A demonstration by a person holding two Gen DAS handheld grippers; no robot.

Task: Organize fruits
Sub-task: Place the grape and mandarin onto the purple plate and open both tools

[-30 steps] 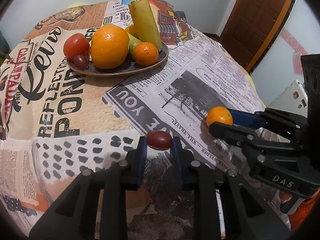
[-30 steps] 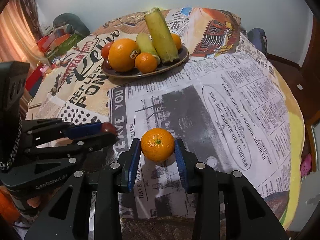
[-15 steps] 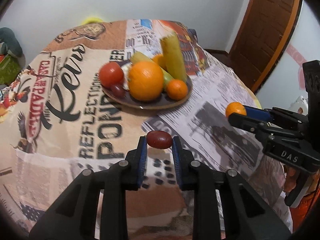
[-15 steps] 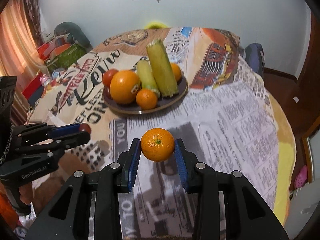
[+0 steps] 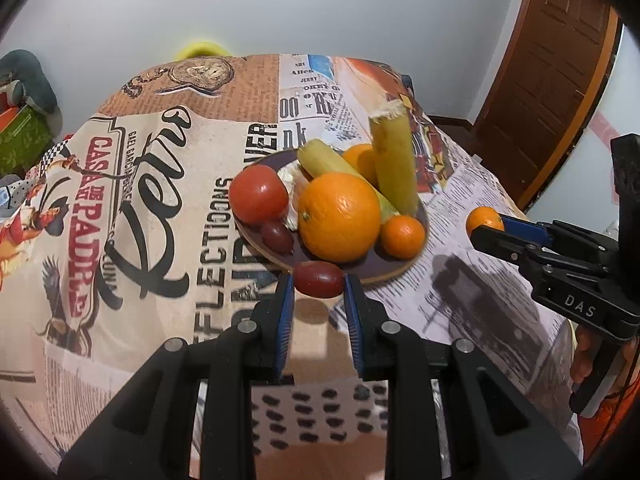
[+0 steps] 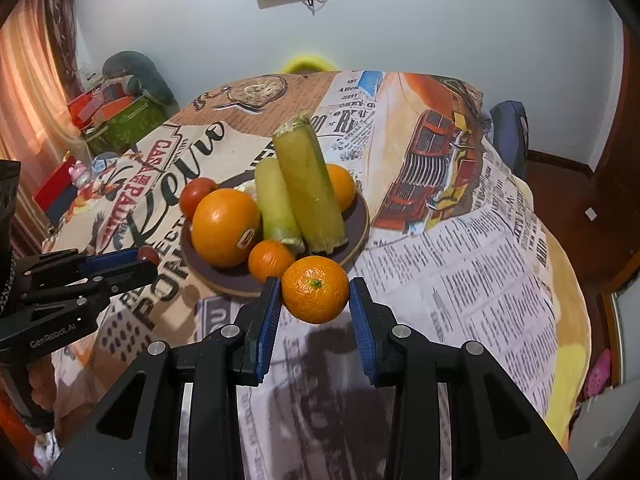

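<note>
My left gripper point(image 5: 319, 286) is shut on a dark red grape point(image 5: 319, 279) and holds it in the air just before the near rim of the dark plate point(image 5: 384, 272). My right gripper point(image 6: 315, 295) is shut on a small mandarin point(image 6: 315, 289) and holds it above the table at the plate's point(image 6: 358, 236) near right rim. The plate holds a large orange point(image 5: 339, 216), a tomato point(image 5: 258, 194), another grape point(image 5: 276, 235), a small mandarin point(image 5: 402, 237) and two corn cobs point(image 5: 394, 160). Each gripper shows in the other's view: the right one point(image 5: 486, 226), the left one point(image 6: 146, 258).
The round table is covered with a newspaper-print cloth point(image 6: 480, 264). A wooden door point(image 5: 560, 60) stands at the right. Boxes and clutter point(image 6: 116, 116) lie beyond the table's left side. A chair back point(image 6: 510, 132) stands at the far right edge.
Both grippers have risen and moved toward the plate with their fruit; the plate now sits just beyond the fingertips in both views.
</note>
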